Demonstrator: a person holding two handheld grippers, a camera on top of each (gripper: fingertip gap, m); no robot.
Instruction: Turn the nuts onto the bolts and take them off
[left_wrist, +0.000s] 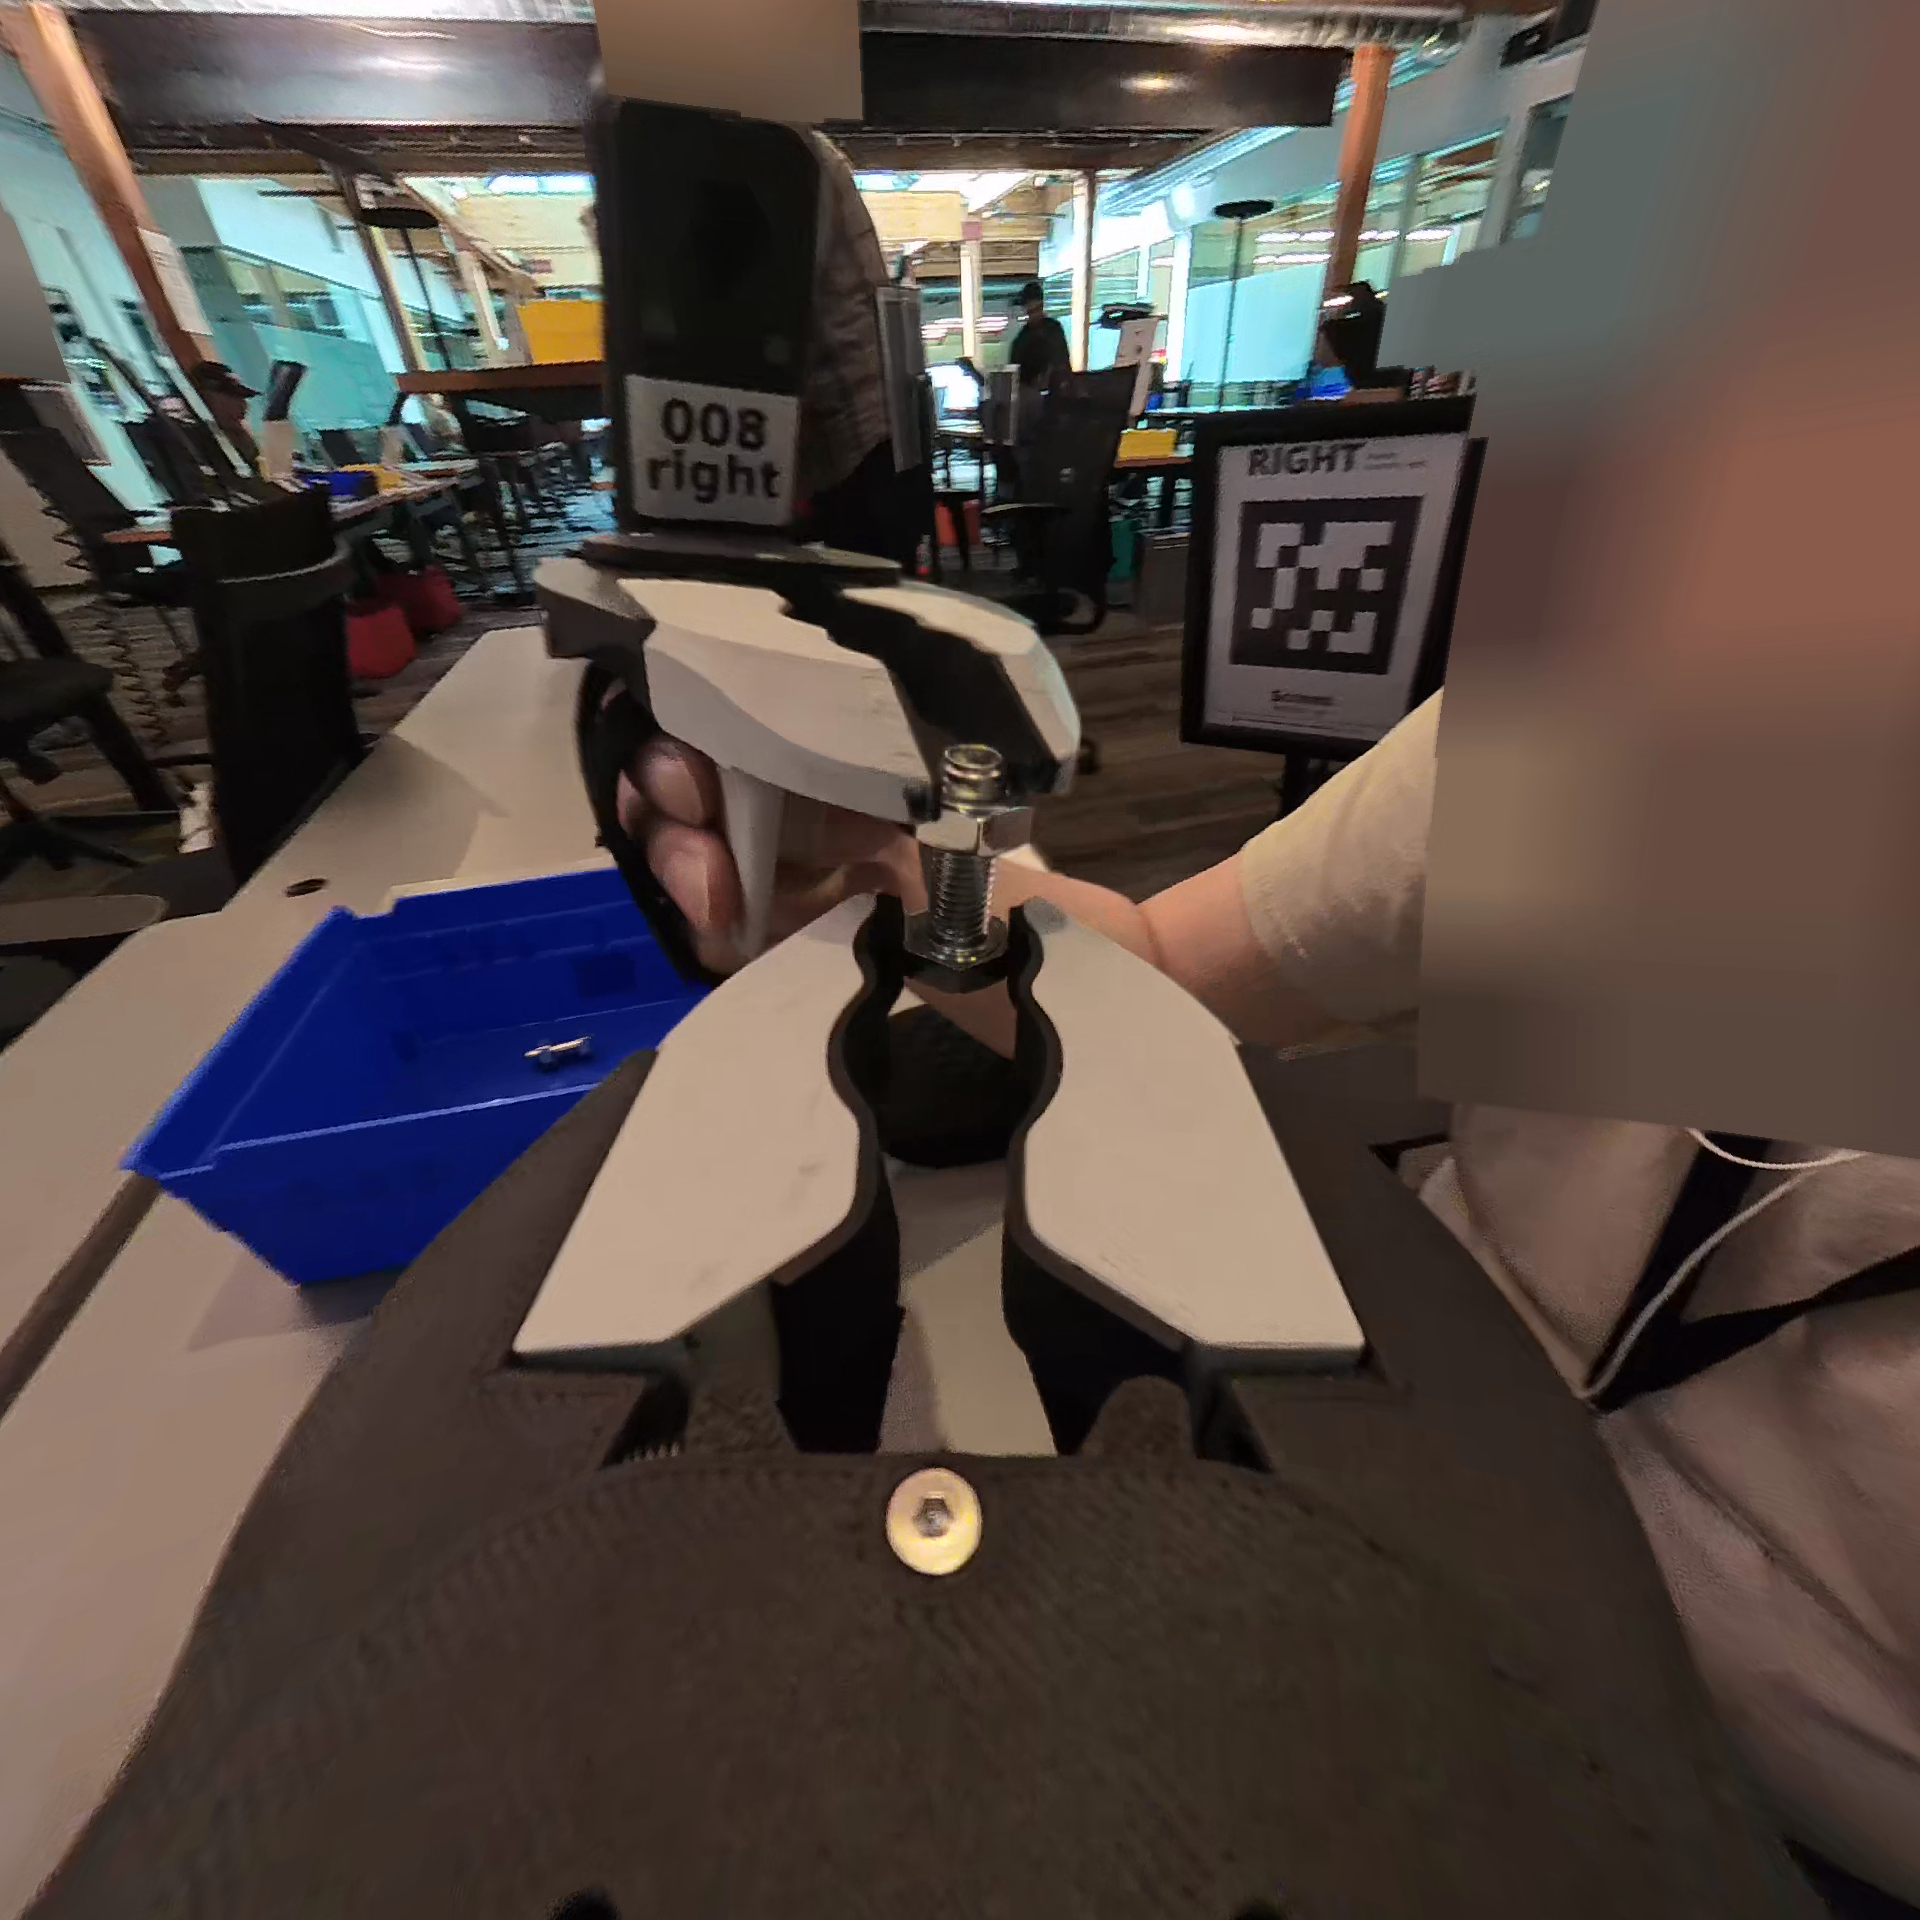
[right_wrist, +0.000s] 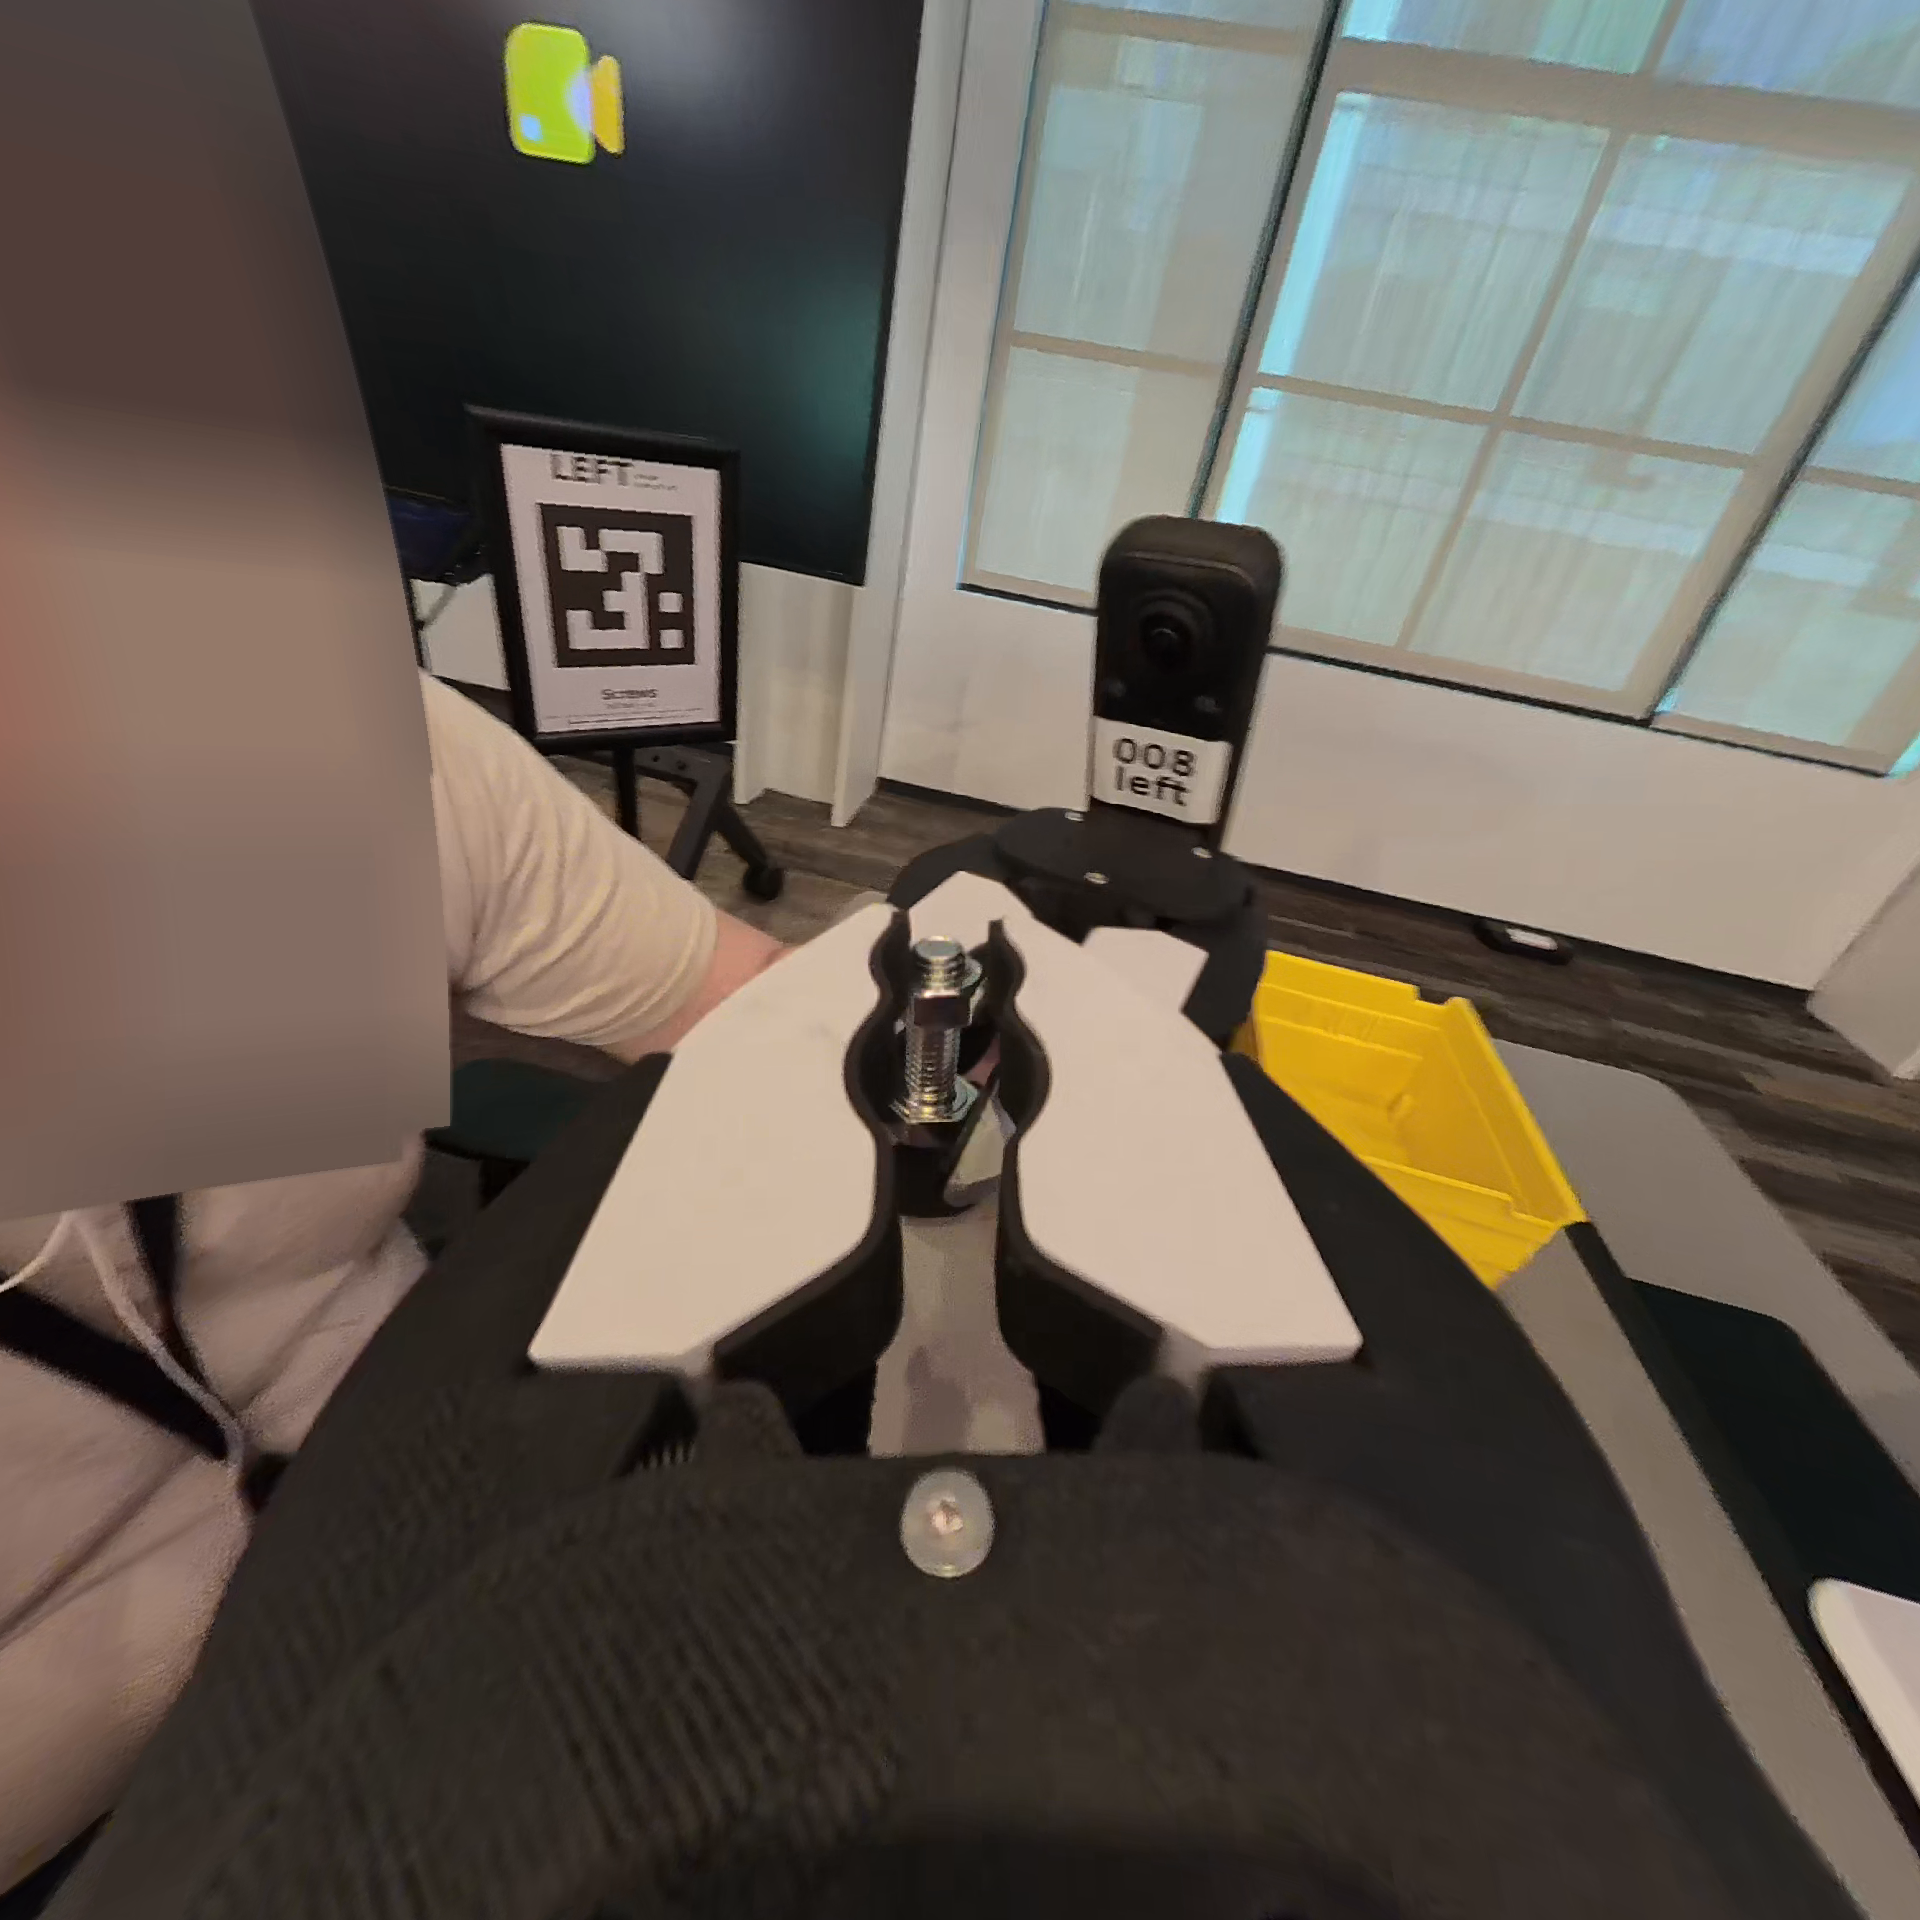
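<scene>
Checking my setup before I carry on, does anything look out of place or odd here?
Nothing stands out. The bolt stands upright between the left gripper, at its head, and the right gripper, by the nut. A spare bolt lies loose in the blue bin.

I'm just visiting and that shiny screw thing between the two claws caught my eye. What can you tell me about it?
It is a silvery metal bolt with a threaded shaft, standing upright in mid-air. Its wide head is at the bottom, pinched between the tips of the left gripper. A six-sided nut sits high on the thread, and the right gripper closes on the bolt there from above. A short stub of the bolt shows past the nut. Nothing else touches it.
</scene>
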